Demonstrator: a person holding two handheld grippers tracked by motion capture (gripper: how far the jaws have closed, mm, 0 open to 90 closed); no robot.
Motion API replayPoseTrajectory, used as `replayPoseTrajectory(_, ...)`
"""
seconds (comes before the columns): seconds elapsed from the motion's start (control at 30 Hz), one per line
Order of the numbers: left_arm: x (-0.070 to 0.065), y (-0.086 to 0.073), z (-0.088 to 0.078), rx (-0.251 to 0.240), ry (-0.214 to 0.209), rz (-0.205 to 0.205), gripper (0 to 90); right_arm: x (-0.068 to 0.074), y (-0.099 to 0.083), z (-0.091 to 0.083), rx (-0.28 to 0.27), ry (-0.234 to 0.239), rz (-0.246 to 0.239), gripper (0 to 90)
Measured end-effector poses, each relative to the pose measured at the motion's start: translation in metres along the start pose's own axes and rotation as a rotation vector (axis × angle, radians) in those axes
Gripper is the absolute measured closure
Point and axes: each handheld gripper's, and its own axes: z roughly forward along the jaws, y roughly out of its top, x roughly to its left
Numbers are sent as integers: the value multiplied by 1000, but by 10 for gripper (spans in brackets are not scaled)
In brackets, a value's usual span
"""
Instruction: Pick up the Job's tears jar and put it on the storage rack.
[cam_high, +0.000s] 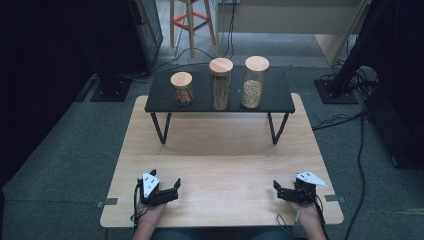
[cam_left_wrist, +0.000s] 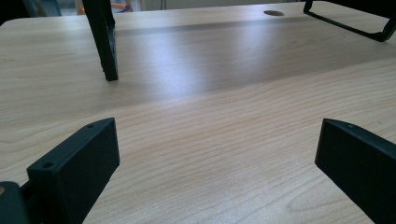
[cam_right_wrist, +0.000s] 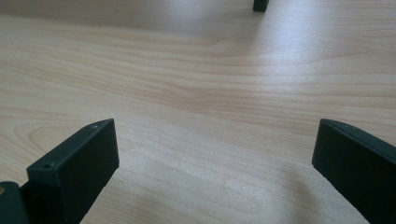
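from above, your left gripper (cam_high: 165, 184) and right gripper (cam_high: 286, 190) rest near the front edge of the table (cam_high: 220, 150), well apart, each with jaws spread wide and holding nothing. three lidded jars stand in a row on the black shelf (cam_high: 160, 102) at the far side — short jar (cam_high: 182, 88), middle jar (cam_high: 220, 83), right jar (cam_high: 254, 81). the gripper views look lower: bare wood between the jaws, and the left one catches a shelf leg (cam_left_wrist: 105, 39).

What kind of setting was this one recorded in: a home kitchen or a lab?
Probably a lab or studio set up for recording. Cables trail over grey carpet beside black stands, and the wooden table holds only a staged black shelf with three jars.
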Motion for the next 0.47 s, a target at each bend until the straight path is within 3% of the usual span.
replayPoseTrajectory(0.27, 1, -1, 0, -2, -3, -2, 0, 0, 8, 4, 52, 0, 3, 2)
replayPoseTrajectory(0.47, 1, -1, 0, -2, -5, -1, 0, 1, 6, 4, 43, -1, -9, 2)
